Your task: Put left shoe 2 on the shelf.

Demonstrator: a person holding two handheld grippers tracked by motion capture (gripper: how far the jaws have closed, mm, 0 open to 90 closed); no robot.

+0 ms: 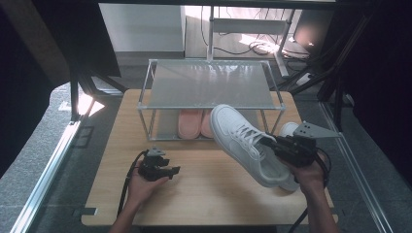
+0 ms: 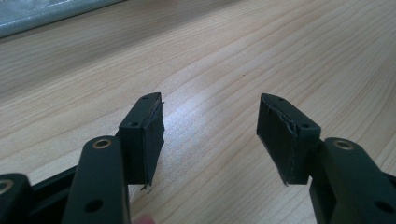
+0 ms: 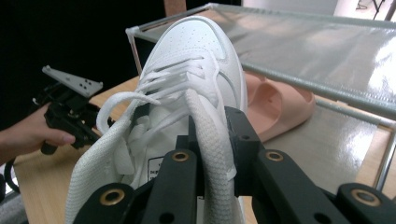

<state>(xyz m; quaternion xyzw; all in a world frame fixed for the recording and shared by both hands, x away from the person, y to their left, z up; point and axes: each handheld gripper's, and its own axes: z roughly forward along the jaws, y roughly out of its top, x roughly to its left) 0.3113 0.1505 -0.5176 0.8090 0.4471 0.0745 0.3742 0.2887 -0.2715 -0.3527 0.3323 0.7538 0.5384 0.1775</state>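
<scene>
Sneaker (image 1: 245, 144) pinched at collar by right gripper (image 1: 272, 144); keep toe raised, clear rack (image 1: 210, 105) rail, slide beside slippers (image 1: 194, 123). Left gripper (image 1: 167, 171) spread, idle.

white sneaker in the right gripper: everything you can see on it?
The white sneaker is a low lace-up with a smooth leather-look upper, perforated toe cap, white laces, mesh-lined collar and a label inside. The right gripper is shut on its collar edge, holding it tilted, toe toward the rack, heel by the hand. A second white shoe lies behind it.
</scene>
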